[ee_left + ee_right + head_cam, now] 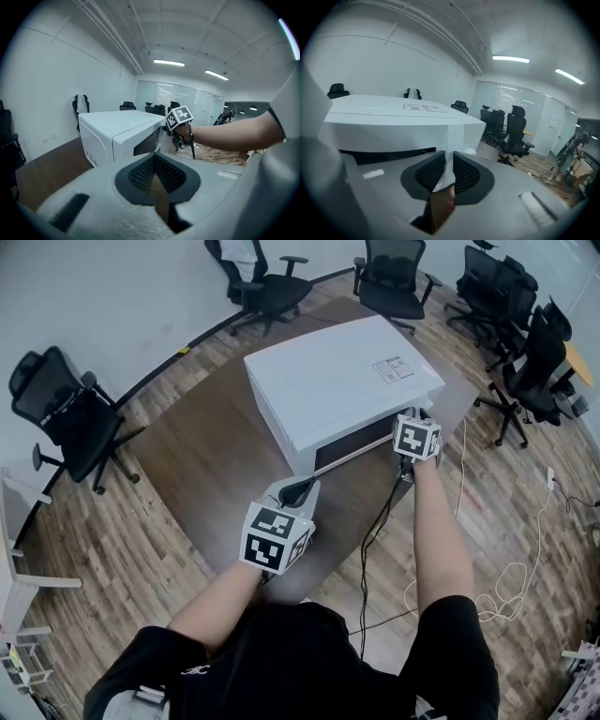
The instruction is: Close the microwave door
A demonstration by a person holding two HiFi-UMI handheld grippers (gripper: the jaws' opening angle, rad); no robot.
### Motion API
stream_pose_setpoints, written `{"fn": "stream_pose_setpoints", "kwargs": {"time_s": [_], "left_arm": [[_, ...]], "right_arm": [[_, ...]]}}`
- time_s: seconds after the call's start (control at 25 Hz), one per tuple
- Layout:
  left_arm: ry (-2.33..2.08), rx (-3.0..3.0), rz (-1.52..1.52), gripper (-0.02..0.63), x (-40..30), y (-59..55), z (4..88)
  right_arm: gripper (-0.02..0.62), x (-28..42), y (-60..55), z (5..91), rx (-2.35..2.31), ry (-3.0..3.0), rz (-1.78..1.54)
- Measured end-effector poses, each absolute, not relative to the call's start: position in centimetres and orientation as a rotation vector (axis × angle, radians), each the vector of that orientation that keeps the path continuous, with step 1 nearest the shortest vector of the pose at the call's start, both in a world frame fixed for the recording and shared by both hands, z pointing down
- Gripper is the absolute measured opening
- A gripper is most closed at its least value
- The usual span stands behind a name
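**Microwave** (337, 371): white, with a printed label on its top. It stands on a dark brown table (206, 456), near the table's far right end, with its front turned toward the person.

**Door** (361, 442): white frame with a dark window, on the microwave's front. It lies close against the body. Whether it is fully latched or a little ajar cannot be told.

**Right gripper** (447, 155): held at the front right corner of the microwave, arm stretched forward. Its jaws are narrowly parted with the door's white edge between them. The edge fills the gap and the dark mesh pads (465, 174) look pressed to either side of it. Its marker cube (417, 437) shows from above, just beside the microwave's corner.

**Left gripper** (153, 157): held back over the near part of the table, well apart from the microwave and pointing toward it. Its jaws are together at the tips, with nothing between them.

**Cable** (375, 531): black, running down from the right gripper along the table edge.

**Cord** (511, 582): white, looped on the wooden floor (122, 549) at the right.

**Office chairs** (70, 418): black, on castors. One stands at the left by the wall, two along the far wall, and several are grouped at the far right.
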State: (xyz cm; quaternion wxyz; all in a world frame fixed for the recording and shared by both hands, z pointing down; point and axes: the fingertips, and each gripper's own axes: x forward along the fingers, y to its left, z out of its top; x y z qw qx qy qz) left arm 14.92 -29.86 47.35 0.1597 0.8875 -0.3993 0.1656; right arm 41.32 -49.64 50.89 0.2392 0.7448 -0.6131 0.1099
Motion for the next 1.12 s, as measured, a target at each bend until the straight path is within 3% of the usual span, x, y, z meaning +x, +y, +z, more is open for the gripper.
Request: {"fn": "stream_pose_setpoints", "kwargs": {"time_s": [0.24, 0.4, 0.72, 1.12], "left_arm": [[-1.155, 2.532, 0.472, 0.011, 14.2, -29.0, 47.1], [-1.163, 2.535, 0.468, 0.011, 14.1, -28.7, 46.8], [-1.148, 2.564, 0.454, 0.011, 14.4, -27.9, 45.6], [-1.039, 2.628, 0.461, 0.011, 16.1, -26.5, 44.2]], "right_arm": [[0.062, 41.0, -49.6, 50.7, 2.078, -1.637, 0.306], [0.009, 40.7, -48.9, 50.7, 2.07, -1.659, 0.334], [0.009, 39.8, -45.5, 48.7, 2.132, -1.777, 0.358], [0.009, 33.8, -36.1, 41.8, 2.186, -1.946, 0.132]]}}
